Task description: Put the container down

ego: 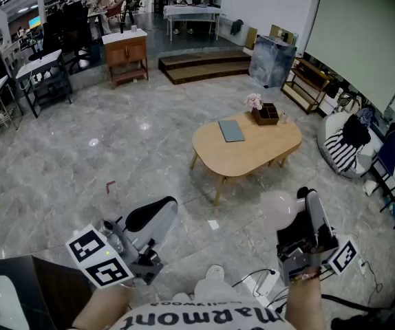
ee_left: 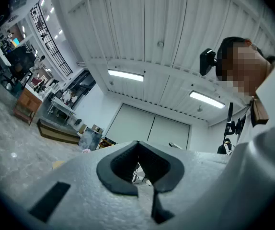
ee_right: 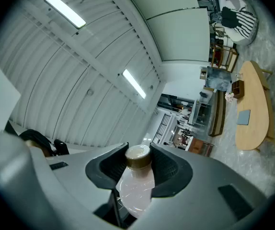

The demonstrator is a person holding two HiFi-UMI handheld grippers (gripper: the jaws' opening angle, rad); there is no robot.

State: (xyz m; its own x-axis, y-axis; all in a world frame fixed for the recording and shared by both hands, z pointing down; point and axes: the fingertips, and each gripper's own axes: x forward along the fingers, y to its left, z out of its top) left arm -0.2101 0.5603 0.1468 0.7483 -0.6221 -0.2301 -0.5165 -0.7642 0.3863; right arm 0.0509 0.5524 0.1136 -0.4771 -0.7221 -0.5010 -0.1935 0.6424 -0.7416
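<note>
The container [ego: 279,209] is a pale pink, rounded bottle with a brownish cap [ee_right: 138,156]. My right gripper [ego: 299,199] is shut on it near the neck, holding it up in the air at the lower right of the head view. In the right gripper view the bottle [ee_right: 136,186] sits between the two dark pads [ee_right: 168,169], cap pointing away from the camera. My left gripper [ego: 157,210] hangs at the lower left, apart from the bottle. In the left gripper view its pads [ee_left: 123,169] meet at the tips with nothing between them.
A low oval wooden table [ego: 252,153] stands ahead on the marble floor, carrying a grey-blue pad [ego: 230,130] and a brown box [ego: 266,114] with flowers. A striped beanbag [ego: 342,151] lies to its right. White cables and a power strip [ego: 256,282] lie by my feet.
</note>
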